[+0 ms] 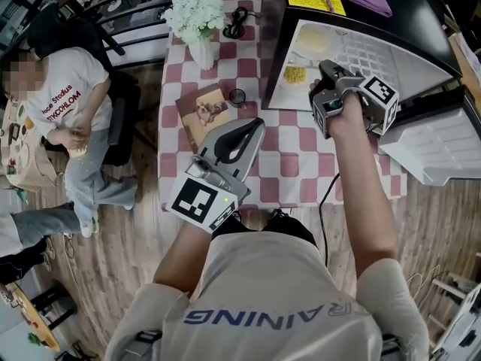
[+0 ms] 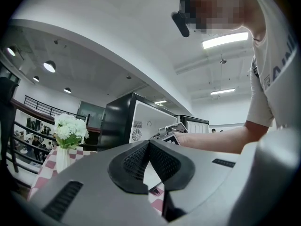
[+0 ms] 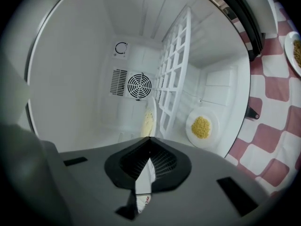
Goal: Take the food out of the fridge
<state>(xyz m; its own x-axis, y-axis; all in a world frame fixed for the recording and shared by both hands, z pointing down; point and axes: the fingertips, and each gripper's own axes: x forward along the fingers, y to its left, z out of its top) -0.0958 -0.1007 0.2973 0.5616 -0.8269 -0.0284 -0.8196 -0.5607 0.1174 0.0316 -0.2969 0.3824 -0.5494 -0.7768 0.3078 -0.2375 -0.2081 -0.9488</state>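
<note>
Food is sitting on plates in the open fridge [image 1: 409, 28]: pale food [image 1: 312, 40] just beyond the right gripper [image 1: 325, 66], yellow food [image 1: 295, 74] left of it. Over the table [image 1: 293, 164], the left gripper [image 1: 254, 128] is hovering clear, fingers [image 2: 134, 161] pressing together on nothing. Right fingers [image 3: 162, 159] are meeting at the rim of the pale food's plate [image 3: 152, 108], probably to draw it out.

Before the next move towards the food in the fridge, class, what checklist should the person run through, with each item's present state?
1. Fridge door open: ok.
2. Plate of yellow food in sight inside: ok.
3. Right gripper at the opening: ok.
4. Its jaws open for a grasp: not ok, shut on nothing.
5. Left gripper out of the way: ok, over the checked table.
</note>
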